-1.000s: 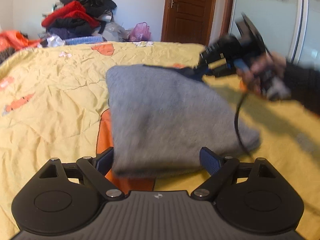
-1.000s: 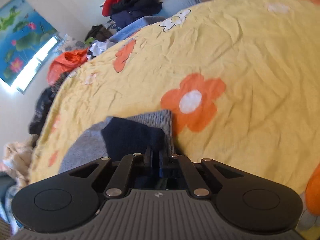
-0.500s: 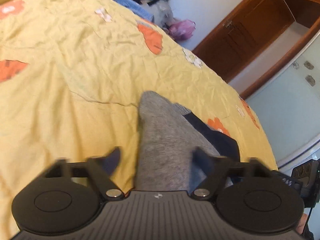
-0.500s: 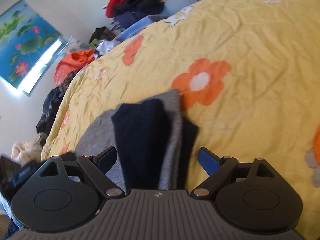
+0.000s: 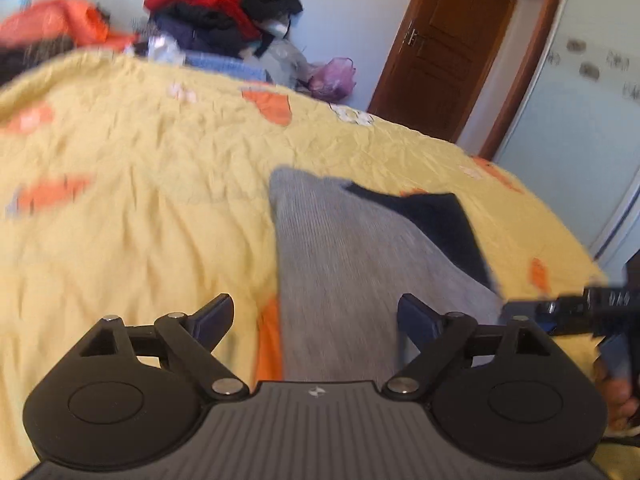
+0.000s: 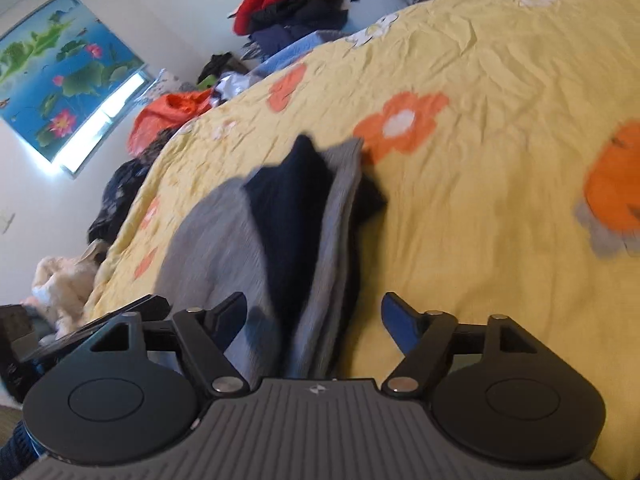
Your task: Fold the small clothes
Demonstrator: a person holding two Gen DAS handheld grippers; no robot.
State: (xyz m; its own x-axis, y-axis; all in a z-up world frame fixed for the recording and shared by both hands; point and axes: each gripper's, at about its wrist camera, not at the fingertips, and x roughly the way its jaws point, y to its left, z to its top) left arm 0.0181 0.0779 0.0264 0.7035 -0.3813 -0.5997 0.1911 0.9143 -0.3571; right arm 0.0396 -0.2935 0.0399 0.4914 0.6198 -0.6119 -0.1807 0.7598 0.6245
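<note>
On the yellow flowered bedspread (image 5: 140, 208), the folded grey-and-navy knit garment (image 5: 352, 256) now lies released: right gripper (image 6: 314, 316) and left gripper (image 5: 316, 314) have both just opened, finishing this fold.

The left black two-finger gripper (image 5: 316, 316) tilts downward, its jaws spread wide, just opened further, gripping nothing. The right black two-finger gripper (image 6: 314, 316) tilts down alike, jaws also just opened and apart. A bare hand (image 5: 618, 394) holds the right gripper.

I see a yellow flowered bedspread (image 5: 140, 184) and a clothes pile (image 5: 224, 16) behind it. Wooden door (image 5: 444, 48) right; lotus picture (image 6: 60, 72) on the wall.
</note>
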